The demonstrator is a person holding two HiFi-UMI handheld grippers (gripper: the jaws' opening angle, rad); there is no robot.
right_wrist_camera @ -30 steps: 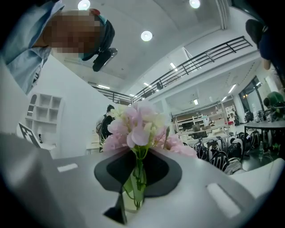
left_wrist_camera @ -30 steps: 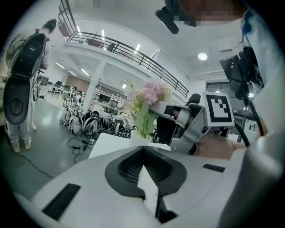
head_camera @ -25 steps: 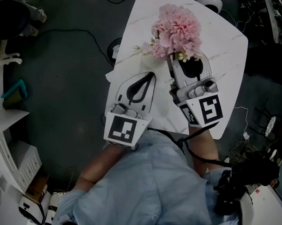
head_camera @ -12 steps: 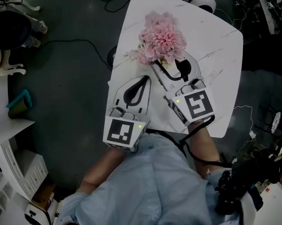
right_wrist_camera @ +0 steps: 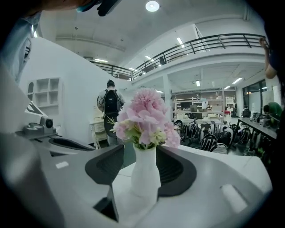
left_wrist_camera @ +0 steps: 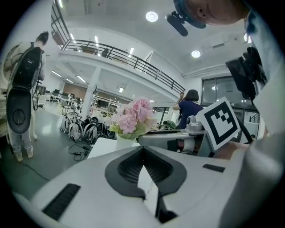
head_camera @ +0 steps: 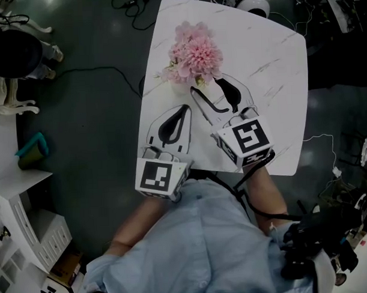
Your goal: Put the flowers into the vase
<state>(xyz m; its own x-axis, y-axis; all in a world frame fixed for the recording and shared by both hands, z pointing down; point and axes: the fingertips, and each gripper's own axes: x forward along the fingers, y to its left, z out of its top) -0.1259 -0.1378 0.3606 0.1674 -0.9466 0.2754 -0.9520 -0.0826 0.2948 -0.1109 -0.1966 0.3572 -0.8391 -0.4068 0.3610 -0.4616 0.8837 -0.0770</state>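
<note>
Head view is showing a white marbled surface (head_camera: 271, 68) with a bunch of pink flowers (head_camera: 195, 52) sitting near its far left part. The stems are already standing in a white vase (right_wrist_camera: 144, 171), which is resting upright on the surface. The blooms are spreading over its mouth, so from above they are hiding most of it.

The right claw (head_camera: 206, 87) is lying low over the surface and pointing at the vase. Its jaws are opening and standing wide apart. In the right gripper view the vase is showing in the gap between them, with the dark pads clear of its sides on both flanks, so this claw is gripping nothing. From above, the tips are sitting just short of the flowers.

The left claw (head_camera: 185, 108) is hovering beside the right one, nearer the person. Its jaw tips are meeting, with nothing caught between them. A person in a light blue shirt (head_camera: 199, 244) is holding both claws.
</note>
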